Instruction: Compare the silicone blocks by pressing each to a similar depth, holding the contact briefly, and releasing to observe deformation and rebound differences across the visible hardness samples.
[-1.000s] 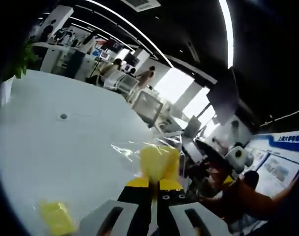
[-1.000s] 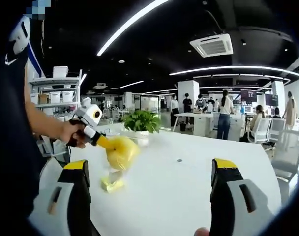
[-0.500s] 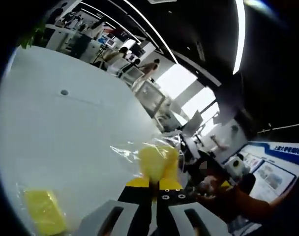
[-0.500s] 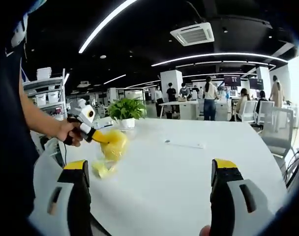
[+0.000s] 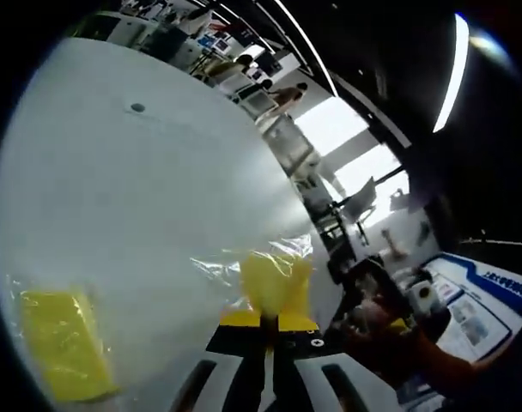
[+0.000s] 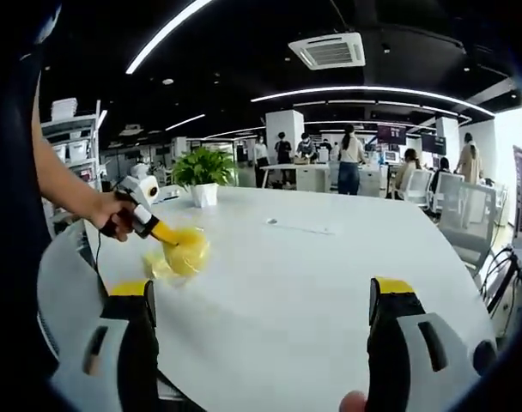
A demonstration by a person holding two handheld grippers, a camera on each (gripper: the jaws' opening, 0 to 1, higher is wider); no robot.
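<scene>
Above the white counter (image 5: 132, 215), the left gripper (image 5: 267, 319) is clamped on a yellow silicone block (image 5: 276, 281) wrapped in a clear plastic bag (image 5: 216, 268). The block stands between the yellow fingertips (image 5: 240, 319), its top rounded and pale, and the crinkled bag spreads out to one side of it. A second yellow block (image 5: 62, 345) lies flat on the counter near its edge, well apart from the held one; it is a flat rectangular slab, and it too sits inside a clear bag whose wrinkled film shows around its sides.

From the right gripper view, the left gripper (image 6: 162, 233) shows in the person's hand (image 6: 111, 216) with the held block (image 6: 186, 251) as a blurred yellow lump low over the counter (image 6: 312, 283), close to the counter edge nearest the person. Something pale yellow lies just beside it on the counter, too blurred to tell more.

The right gripper (image 6: 261, 305) has its jaws wide apart with nothing between them, over the middle of the counter. A potted plant (image 6: 199, 172) stands at the far edge.
</scene>
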